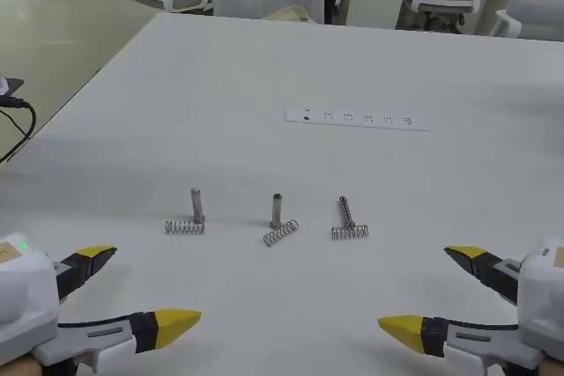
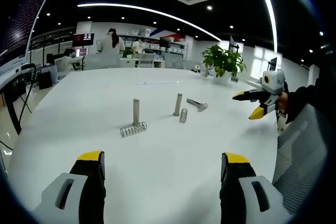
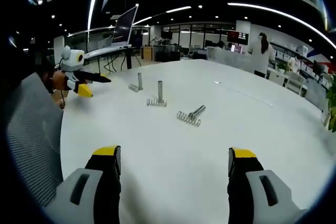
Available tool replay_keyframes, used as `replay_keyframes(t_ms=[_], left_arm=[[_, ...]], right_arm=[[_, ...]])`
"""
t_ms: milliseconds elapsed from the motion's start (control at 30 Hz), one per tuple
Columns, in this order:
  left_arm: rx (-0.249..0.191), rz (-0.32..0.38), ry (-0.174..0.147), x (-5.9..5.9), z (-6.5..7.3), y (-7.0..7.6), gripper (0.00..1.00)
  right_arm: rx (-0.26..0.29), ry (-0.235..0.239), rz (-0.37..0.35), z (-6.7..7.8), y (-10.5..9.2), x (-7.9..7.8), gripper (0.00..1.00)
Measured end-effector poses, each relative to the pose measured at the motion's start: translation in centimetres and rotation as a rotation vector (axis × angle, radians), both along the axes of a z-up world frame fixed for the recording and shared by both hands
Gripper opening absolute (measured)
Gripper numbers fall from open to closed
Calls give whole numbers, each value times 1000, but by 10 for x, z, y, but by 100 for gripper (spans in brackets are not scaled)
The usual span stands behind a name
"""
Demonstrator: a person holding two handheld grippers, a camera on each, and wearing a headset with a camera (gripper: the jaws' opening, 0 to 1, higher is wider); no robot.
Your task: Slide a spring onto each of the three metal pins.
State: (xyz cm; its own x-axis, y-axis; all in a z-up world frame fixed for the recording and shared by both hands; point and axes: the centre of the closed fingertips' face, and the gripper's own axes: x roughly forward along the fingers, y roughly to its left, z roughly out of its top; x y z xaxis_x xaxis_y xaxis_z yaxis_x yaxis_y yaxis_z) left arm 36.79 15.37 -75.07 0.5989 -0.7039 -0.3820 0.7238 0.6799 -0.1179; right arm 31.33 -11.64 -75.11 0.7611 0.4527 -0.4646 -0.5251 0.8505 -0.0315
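In the head view, three metal pins and three springs sit in a row across the middle of the white desk (image 1: 264, 68). The left pin (image 1: 196, 204) and the middle pin (image 1: 277, 210) stand upright, plain grey cylinders. The right pin (image 1: 345, 211) leans over and looks ribbed along its length. One small wire coil lies on the desk at the foot of each: the left spring (image 1: 184, 228) flat, the middle spring (image 1: 280, 233) at a slant, and the right spring (image 1: 350, 232) touching the leaning pin. Beyond them lies one white power strip (image 1: 357, 118). At the near edge, the left gripper (image 1: 137, 290) and the right gripper (image 1: 430, 291) hang well apart from the pins, their yellow-tipped jaws spread wide and holding nothing.

In the left gripper view, its two jaws stand apart with bare desk between them. Two pins are upright ahead and the third lies slanted further right. The left spring is just beside the nearest pin, and I cannot make out the third spring clearly. The right gripper comes in from the right with its jaws parted. One potted plant (image 2: 223, 61) stands behind.

In the right gripper view, its jaws are also apart. The right pin is nearest, slanted and touching its spring. The other two stand beyond, a coil beside each.
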Motion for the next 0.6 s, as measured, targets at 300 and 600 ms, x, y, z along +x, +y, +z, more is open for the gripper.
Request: replay_keyframes(t_ms=[300, 600], left_arm=[[0, -1, -2, 0, 1, -1, 89], [1, 0, 1, 0, 0, -1, 88]], right_arm=[[0, -2, -5, 0, -2, 0, 83], [-6, 2, -12, 0, -6, 0, 82]])
